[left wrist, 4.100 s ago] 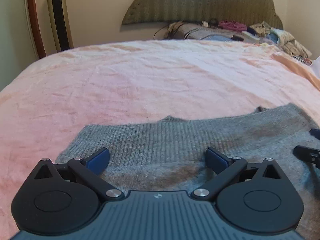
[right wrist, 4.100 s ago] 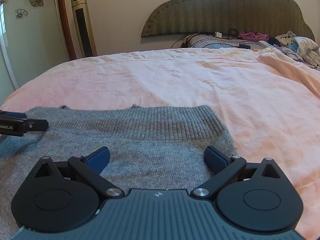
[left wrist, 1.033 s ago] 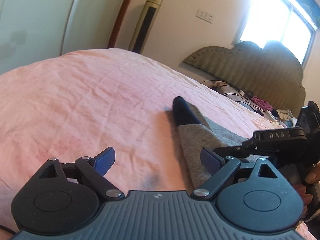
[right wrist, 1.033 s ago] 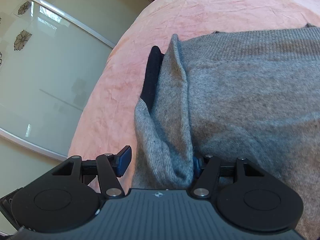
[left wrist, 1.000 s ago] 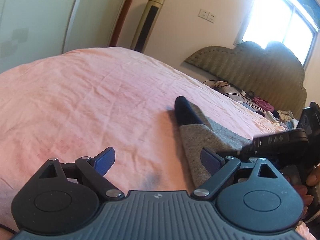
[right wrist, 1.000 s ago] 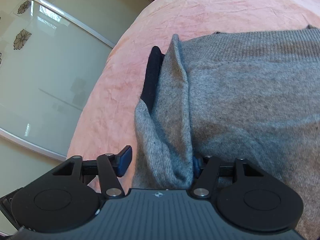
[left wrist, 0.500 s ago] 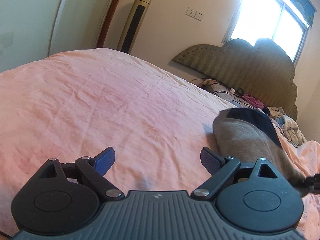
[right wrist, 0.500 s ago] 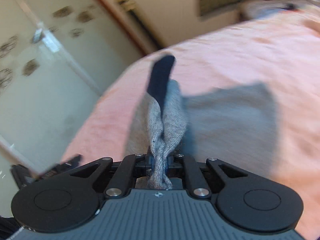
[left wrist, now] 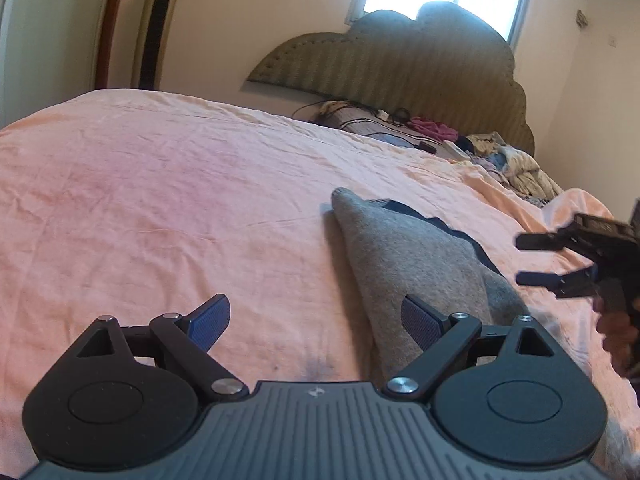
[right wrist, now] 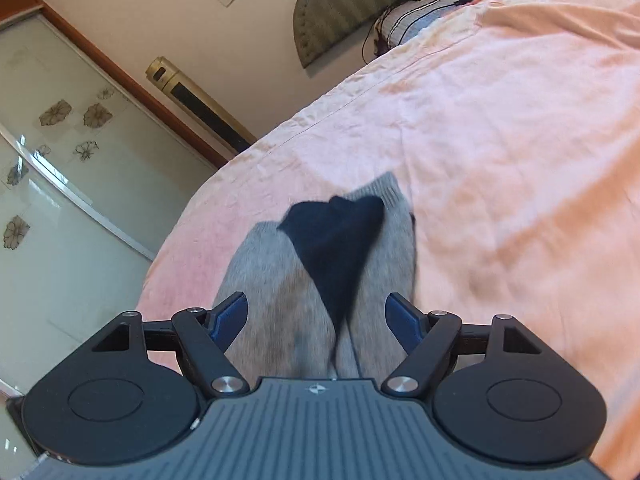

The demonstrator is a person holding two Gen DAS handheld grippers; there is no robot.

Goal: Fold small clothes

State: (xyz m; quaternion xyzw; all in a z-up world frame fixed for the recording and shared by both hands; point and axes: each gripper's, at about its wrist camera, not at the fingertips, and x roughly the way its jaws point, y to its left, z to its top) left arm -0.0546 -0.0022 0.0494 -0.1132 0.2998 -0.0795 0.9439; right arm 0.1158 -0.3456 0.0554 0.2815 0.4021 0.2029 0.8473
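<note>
While the grey knit garment (left wrist: pixel 416 264) lies folded over on the pink bedsheet (left wrist: pixel 160 208), its dark navy inner side (right wrist: pixel 336 248) is showing as a triangular flap across the top, with a ribbed grey hem poking out at the far end. It sits on the near part of the bed, well short of the headboard end, and there's open sheet on both sides of it.

Right gripper (right wrist: pixel 316 320) now: jaws spread wide, blue pads (right wrist: pixel 230 316) standing either side of the garment and not gripping it. The fabric runs between the fingers and under the gripper body; the right wrist view is a touch blurred there, so I can't say whether the pads brush the knit. From the left wrist view the same gripper (left wrist: pixel 536 260) comes in from the right edge, both black fingers apart, just beside the garment's right side.

Left gripper (left wrist: pixel 316 320): also spread, nothing between the pads. Its right pad (left wrist: pixel 420 320) hangs over the garment's near left edge, the other over bare sheet.

Further out, an olive scalloped headboard (left wrist: pixel 400 60), a heap of crumpled clothes (left wrist: pixel 508 164) at that end, a gold tower fan (left wrist: pixel 156 28) by the wall, and a frosted flower-patterned sliding door (right wrist: pixel 60 184).
</note>
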